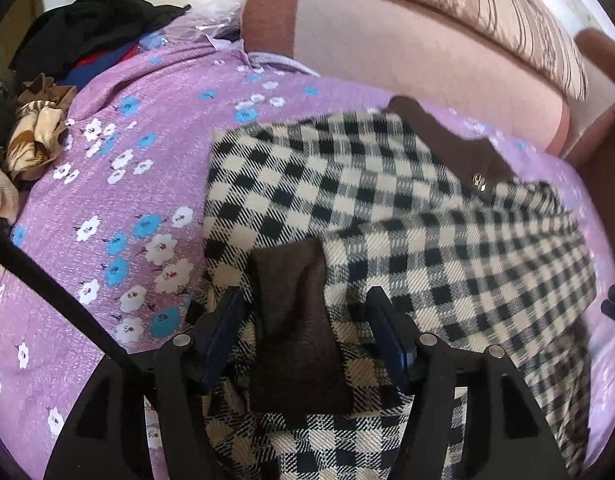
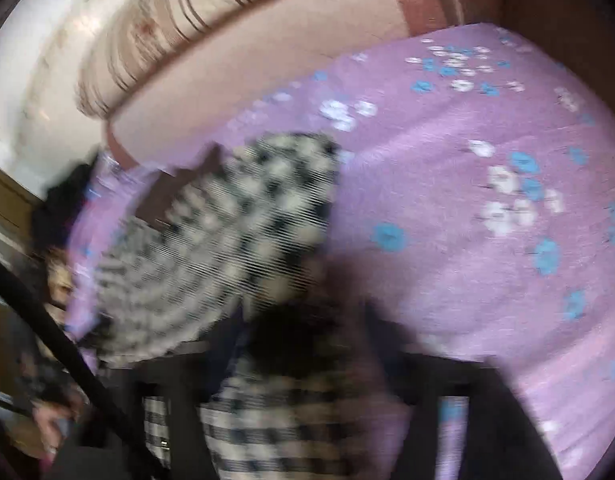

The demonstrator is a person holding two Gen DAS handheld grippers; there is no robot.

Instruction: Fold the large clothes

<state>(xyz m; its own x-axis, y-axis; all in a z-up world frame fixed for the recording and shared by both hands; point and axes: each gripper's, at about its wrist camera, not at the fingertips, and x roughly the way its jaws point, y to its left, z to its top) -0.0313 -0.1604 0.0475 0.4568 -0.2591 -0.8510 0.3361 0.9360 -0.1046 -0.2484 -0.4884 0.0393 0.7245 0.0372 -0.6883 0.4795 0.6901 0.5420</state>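
A black-and-cream checked garment (image 1: 347, 184) with a brown collar (image 1: 447, 140) lies spread on the purple flowered bedcover (image 1: 127, 160). My left gripper (image 1: 305, 320) stands open over its near edge. A brown cuff strip (image 1: 291, 320) lies between the fingers, and neither pad touches it. The right wrist view is badly blurred. In it the checked garment (image 2: 235, 216) runs up to the left. My right gripper (image 2: 307, 344) is above the garment's near end, its dark fingers wide apart and checked cloth showing between them.
A heap of dark, red and blue clothes (image 1: 91, 36) and a brown-cream scarf (image 1: 35, 132) lie at the far left of the bed. A pink padded headboard (image 1: 387, 48) and a striped pillow (image 1: 487, 12) close off the far side. Bare bedcover (image 2: 467, 160) extends to the right.
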